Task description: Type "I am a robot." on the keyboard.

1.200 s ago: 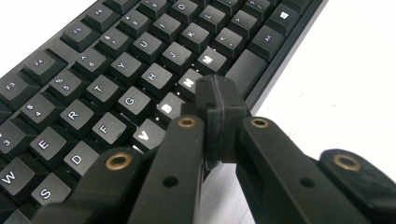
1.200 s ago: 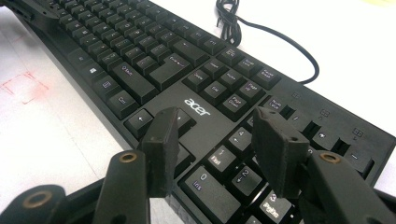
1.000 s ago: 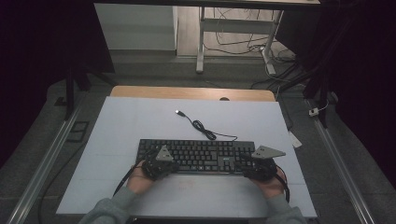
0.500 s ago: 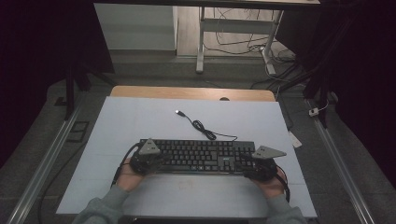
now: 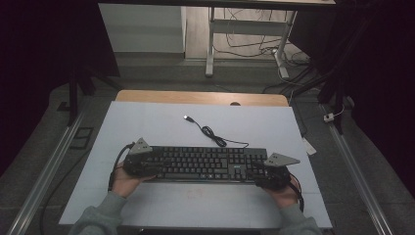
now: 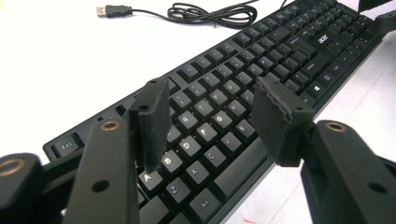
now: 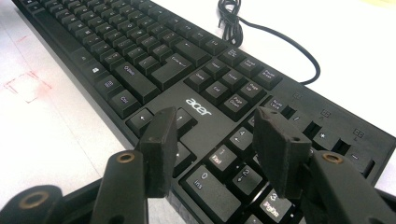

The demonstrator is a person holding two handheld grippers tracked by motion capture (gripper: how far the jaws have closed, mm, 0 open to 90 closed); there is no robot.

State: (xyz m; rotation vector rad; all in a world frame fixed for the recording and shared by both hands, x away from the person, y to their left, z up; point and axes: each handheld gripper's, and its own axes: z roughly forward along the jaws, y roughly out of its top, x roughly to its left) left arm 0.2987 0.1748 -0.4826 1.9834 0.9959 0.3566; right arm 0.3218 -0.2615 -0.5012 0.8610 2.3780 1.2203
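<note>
A black keyboard (image 5: 205,164) lies across the white mat (image 5: 147,127), and its coiled cable (image 5: 215,137) runs back to a USB plug (image 5: 188,118). My left gripper (image 5: 139,164) hovers over the keyboard's left end. In the left gripper view, the left gripper (image 6: 212,116) has just been opening its jaws; they stand wide above the letter keys (image 6: 205,135) with nothing between the pads. My right gripper (image 5: 271,171) is at the keyboard's right end. In the right gripper view, the right gripper (image 7: 212,144) stands open over the number pad (image 7: 233,158), holding nothing.
The mat covers a wooden table whose back edge (image 5: 195,96) shows beyond it. Metal rails (image 5: 46,171) run along both sides. A small white tag (image 5: 308,146) lies off the mat's right edge. A faint red mark (image 7: 28,86) is drawn on the mat in front of the keyboard.
My left gripper has slid leftward along the keyboard toward its left end and lifted a little, and its jaws have opened. The right gripper and the keyboard have stayed put.
</note>
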